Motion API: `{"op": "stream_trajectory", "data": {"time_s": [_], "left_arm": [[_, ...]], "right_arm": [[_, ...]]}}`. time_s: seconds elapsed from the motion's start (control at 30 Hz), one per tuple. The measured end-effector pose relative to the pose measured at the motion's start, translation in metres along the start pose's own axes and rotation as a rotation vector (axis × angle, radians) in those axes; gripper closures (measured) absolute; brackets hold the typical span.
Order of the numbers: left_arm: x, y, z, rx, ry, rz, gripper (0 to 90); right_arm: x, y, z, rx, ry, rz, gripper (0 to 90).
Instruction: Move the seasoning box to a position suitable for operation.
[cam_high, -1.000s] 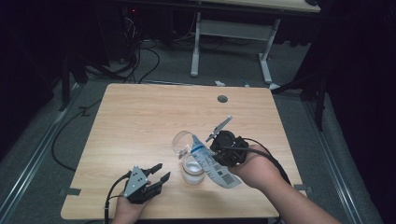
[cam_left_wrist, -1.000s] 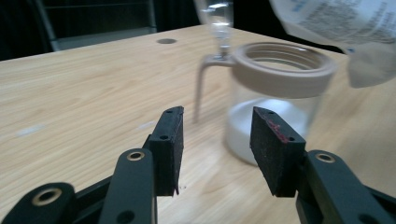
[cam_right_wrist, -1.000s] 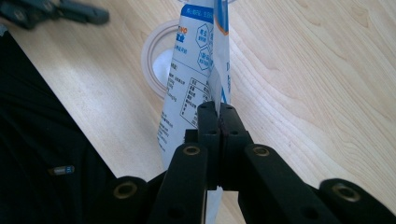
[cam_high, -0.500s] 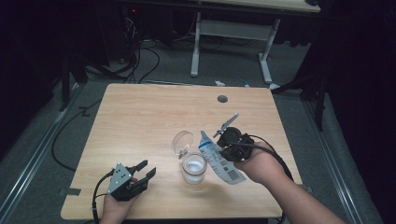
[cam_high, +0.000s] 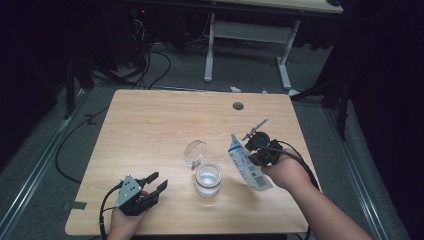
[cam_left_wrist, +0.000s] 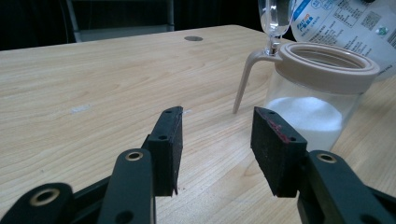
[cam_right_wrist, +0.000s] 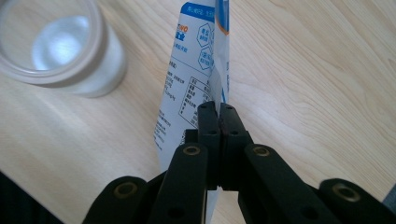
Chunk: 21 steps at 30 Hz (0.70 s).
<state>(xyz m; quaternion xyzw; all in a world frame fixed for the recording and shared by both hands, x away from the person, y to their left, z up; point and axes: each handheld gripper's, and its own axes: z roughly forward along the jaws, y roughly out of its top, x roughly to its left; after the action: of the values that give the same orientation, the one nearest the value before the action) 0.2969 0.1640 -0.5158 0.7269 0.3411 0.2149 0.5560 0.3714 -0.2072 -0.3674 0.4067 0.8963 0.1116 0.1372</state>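
The right hand-held gripper (cam_right_wrist: 218, 116) is clamped shut on a white and blue printed plastic pouch (cam_high: 243, 161), held just right of the clear glass jar with a beige rim (cam_high: 207, 178) (white granules inside, lid (cam_high: 195, 151) flipped up). The pouch's long axis runs slantwise, its upper end tipped away from the jar's mouth. The left hand-held gripper (cam_high: 152, 182), half open and empty, lies left of the jar on the light wooden desk (cam_high: 150, 120).

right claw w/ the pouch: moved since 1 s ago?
Yes. The right claw carried the pouch rightward, away from the jar, which stayed put.
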Motion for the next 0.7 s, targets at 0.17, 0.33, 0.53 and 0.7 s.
{"op": "stream_trajectory", "data": {"time_s": [0.17,0.33,0.53,0.7], "left_arm": [[0.000,0.000,0.000,-0.001,0.001,-0.001,53.8],[0.000,0.000,-0.001,-0.010,0.004,-0.001,53.8],[0.000,0.000,-0.001,-0.007,0.003,-0.003,53.8],[0.002,0.001,-0.002,-0.011,0.003,-0.008,54.0]], "right_arm": [[-0.012,-0.003,0.006,0.004,-0.018,0.025,90.0],[-0.022,-0.004,0.012,0.008,-0.043,0.050,90.0],[-0.029,-0.009,0.019,-0.006,-0.052,0.070,90.0],[-0.032,-0.013,0.023,-0.026,-0.053,0.083,90.0]]}}
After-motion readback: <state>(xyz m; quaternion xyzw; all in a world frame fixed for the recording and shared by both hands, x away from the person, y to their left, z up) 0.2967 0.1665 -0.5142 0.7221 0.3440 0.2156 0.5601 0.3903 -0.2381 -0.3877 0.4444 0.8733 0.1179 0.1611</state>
